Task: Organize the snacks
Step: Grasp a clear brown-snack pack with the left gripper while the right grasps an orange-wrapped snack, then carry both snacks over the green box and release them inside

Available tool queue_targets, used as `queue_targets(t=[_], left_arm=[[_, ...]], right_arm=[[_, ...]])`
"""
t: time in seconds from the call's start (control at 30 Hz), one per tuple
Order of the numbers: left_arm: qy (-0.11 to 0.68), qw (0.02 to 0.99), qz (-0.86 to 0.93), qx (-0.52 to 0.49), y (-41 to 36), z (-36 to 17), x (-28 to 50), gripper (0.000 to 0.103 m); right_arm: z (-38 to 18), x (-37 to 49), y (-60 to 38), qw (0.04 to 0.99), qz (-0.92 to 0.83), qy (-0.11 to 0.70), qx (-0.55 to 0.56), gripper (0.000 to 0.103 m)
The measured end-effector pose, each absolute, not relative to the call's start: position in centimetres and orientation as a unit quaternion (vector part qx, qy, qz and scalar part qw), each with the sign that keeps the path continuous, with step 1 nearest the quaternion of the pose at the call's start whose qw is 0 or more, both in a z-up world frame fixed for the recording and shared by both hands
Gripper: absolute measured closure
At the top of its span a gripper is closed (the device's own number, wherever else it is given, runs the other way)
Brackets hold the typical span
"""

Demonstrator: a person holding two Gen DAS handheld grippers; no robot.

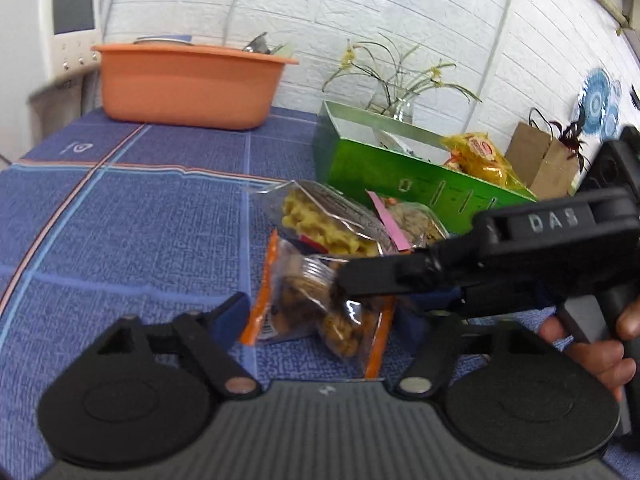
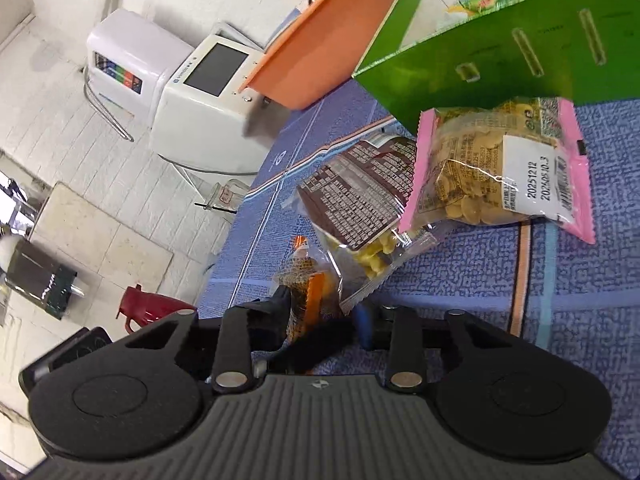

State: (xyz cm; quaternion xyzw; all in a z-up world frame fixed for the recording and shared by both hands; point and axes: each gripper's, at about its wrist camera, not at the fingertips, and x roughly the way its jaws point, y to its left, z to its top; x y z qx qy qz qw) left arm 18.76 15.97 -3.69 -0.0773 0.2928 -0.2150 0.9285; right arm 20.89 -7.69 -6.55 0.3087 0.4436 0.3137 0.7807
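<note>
Right tongs [image 1: 340, 286] pinch clear orange-edged snack bag [image 1: 308, 304], nuts inside.

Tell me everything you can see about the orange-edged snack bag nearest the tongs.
The orange-edged snack bag is a small clear plastic pouch with orange sealed ends, holding brown nutty pieces. It lies on the blue tablecloth, nearest of three loose packets. The right tongs reach in from the right and appear closed on its upper part. The left tongs sit open around it, not gripping.
</note>
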Motion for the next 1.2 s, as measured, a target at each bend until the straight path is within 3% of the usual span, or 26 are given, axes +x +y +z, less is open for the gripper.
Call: queue_targets(t=[0.07, 0.13, 0.3, 0.5, 0.8, 1.03, 1.2], left_arm=[[0.295, 0.926, -0.223, -0.08, 15.8, -3.5, 17.1, 0.037], [0.297, 0.922, -0.236, -0.078, 15.3, -3.1, 15.1, 0.049], [0.285, 0.925, -0.246, -0.054, 14.0, -2.6, 9.8, 0.053], [0.255, 0.929, -0.264, -0.051, 12.9, -1.2, 8.2, 0.053], [0.209, 0.931, -0.294, -0.046, 7.9, 1.5, 12.9, 0.054], [0.185, 0.939, -0.288, -0.036, 2.9, 3.6, 20.2, 0.055], [0.198, 0.936, -0.283, -0.073, 1.0, 3.7, 25.6, 0.054]], right_arm=[[-6.4, 19.6, -8.0, 0.776, 0.313, 0.445, 0.317, 0.047], [-6.4, 17.8, -8.5, 0.768, 0.314, 0.453, 0.327, 0.047], [-5.8, 13.3, -9.2, 0.759, 0.327, 0.453, 0.333, 0.047], [-3.1, 10.8, -10.0, 0.806, 0.351, 0.388, 0.277, 0.048], [-0.8, 13.3, -13.8, 0.874, 0.331, 0.27, 0.23, 0.049], [-1.0, 19.9, -18.6, 0.883, 0.307, 0.215, 0.282, 0.05], [-2.9, 24.7, -22.1, 0.854, 0.289, 0.199, 0.384, 0.053]])
